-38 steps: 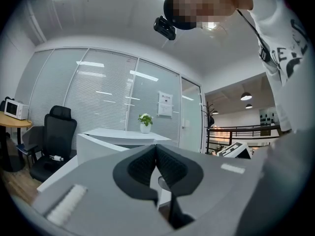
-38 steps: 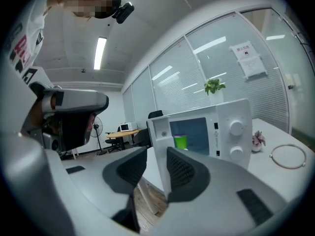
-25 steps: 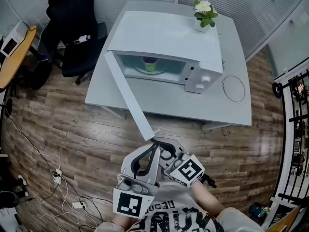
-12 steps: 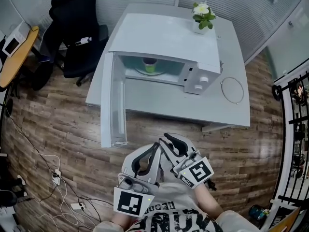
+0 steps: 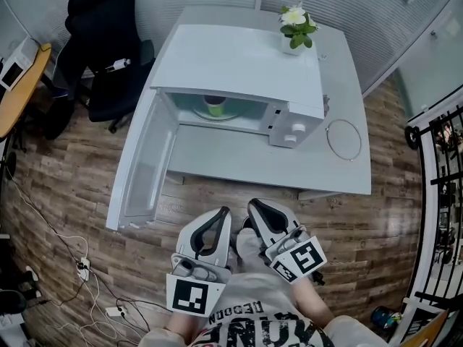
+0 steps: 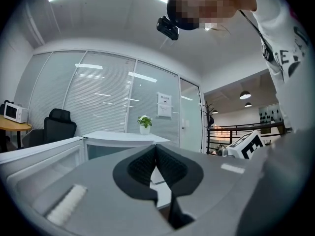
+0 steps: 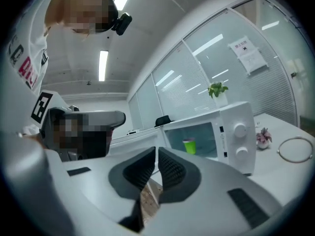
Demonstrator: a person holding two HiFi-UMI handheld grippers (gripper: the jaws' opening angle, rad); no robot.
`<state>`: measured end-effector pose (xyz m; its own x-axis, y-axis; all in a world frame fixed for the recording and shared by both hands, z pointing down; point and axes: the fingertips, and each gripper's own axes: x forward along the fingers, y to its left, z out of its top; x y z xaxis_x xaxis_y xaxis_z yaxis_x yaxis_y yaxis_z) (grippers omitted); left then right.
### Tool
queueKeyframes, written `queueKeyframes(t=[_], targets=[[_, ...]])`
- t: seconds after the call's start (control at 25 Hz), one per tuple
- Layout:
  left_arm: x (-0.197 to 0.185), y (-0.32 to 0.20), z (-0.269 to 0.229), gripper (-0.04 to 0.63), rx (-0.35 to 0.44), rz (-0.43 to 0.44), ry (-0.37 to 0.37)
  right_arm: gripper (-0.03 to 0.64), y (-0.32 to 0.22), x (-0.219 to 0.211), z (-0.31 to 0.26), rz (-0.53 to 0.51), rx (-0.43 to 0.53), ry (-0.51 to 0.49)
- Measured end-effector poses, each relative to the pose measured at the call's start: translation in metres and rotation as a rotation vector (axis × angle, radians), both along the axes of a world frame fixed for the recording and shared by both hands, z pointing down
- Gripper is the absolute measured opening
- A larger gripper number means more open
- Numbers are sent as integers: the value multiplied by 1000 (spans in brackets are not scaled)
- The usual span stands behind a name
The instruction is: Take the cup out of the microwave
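The white microwave (image 5: 239, 60) stands on the white table (image 5: 289, 168) with its door (image 5: 141, 168) swung wide to the left. A green cup (image 5: 215, 105) stands inside on the turntable, and the right gripper view shows the cup (image 7: 189, 145) through the opening. Both grippers hang side by side near my body, well short of the table. My left gripper (image 5: 223, 212) is shut and empty, its pads together (image 6: 156, 149). My right gripper (image 5: 255, 205) has just been closing; its jaws (image 7: 157, 154) are almost together with nothing between them.
A potted plant (image 5: 294, 22) stands on the microwave's back right corner. A thin wire ring (image 5: 343, 139) lies on the table to the right. A black office chair (image 5: 108, 42) stands left of the table, and cables run over the wood floor (image 5: 79, 266) at the lower left.
The microwave door has swung from half open to wide open on the left. My right gripper has come off the door's edge, drawn back toward my body and closed.
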<state>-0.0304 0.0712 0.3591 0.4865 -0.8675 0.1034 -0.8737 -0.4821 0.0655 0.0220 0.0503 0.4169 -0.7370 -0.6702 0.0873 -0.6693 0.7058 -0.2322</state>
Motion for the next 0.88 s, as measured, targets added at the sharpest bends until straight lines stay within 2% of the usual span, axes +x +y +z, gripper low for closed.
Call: queueKeyframes(t=[0.28, 0.88], targets=[[-5, -33, 12, 12, -26, -49, -1, 20, -31, 15, 3, 25, -12, 16], [-1, -96, 17, 12, -6, -124, -9, 21, -90, 39, -1, 18, 11, 27]])
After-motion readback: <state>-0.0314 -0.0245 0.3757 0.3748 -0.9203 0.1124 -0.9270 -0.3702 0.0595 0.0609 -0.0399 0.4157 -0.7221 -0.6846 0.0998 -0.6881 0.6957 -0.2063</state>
